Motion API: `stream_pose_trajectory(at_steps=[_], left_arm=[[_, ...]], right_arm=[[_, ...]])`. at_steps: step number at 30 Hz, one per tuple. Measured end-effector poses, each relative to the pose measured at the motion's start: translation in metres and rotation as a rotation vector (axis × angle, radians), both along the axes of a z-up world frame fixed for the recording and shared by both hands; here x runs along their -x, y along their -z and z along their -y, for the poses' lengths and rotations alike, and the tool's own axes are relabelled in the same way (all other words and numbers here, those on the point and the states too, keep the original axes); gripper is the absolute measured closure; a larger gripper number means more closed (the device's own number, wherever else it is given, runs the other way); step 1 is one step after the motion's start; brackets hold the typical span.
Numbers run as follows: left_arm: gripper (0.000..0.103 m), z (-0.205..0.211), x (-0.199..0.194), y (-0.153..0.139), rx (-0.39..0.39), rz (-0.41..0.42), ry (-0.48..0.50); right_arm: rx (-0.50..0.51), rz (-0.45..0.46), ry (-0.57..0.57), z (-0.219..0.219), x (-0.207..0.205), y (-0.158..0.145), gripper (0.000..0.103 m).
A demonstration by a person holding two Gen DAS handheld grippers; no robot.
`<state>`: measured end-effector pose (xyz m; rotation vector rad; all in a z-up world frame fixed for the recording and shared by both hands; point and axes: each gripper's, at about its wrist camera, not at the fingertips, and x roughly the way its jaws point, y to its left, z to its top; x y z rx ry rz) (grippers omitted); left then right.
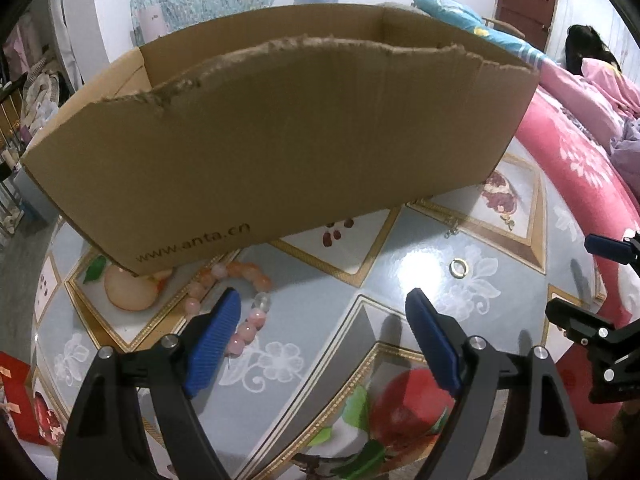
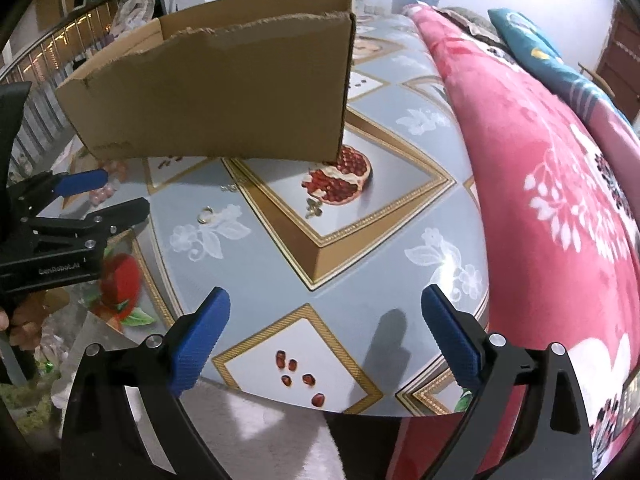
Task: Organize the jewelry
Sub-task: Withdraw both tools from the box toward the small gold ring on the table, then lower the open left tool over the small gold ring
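A pink bead bracelet (image 1: 244, 320) lies on the patterned table (image 1: 360, 276) in front of a torn cardboard box (image 1: 280, 140). The left finger of my left gripper (image 1: 324, 300) partly covers it. That gripper is open, low over the table, with nothing between its fingers. A gold ring (image 1: 459, 268) lies to its right, and a small earring (image 1: 452, 232) lies beyond that. My right gripper (image 2: 325, 296) is open and empty above the table's near edge. From there I see the ring (image 2: 206, 215), small gold earrings (image 2: 314, 208), the box (image 2: 220, 92) and my left gripper (image 2: 126, 189).
A red floral blanket (image 2: 560, 200) on a bed borders the table's right side. My right gripper (image 1: 570, 274) shows at the right edge of the left wrist view. A person (image 1: 588, 48) sits far back on the bed. A railing (image 2: 48, 64) runs at the back left.
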<state>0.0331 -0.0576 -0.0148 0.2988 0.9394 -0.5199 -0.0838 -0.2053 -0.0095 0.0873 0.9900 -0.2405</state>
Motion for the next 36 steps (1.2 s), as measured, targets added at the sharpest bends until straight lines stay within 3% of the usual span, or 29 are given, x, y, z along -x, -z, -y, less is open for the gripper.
stream_pose_trajectory(at_steps=[11,21,36], left_arm=[[0.018,0.016,-0.005,0.006,-0.032,-0.001,-0.001],[0.006,0.017,-0.01,0.013,-0.039,0.0,-0.024],[0.004,0.018,-0.013,0.016,-0.025,-0.02,-0.06]], right_arm=[[0.035,-0.023,0.005,0.004,-0.008,0.015,0.01],[0.034,-0.021,0.01,0.003,-0.01,0.015,0.008],[-0.014,-0.005,0.041,0.011,-0.016,0.017,0.008]])
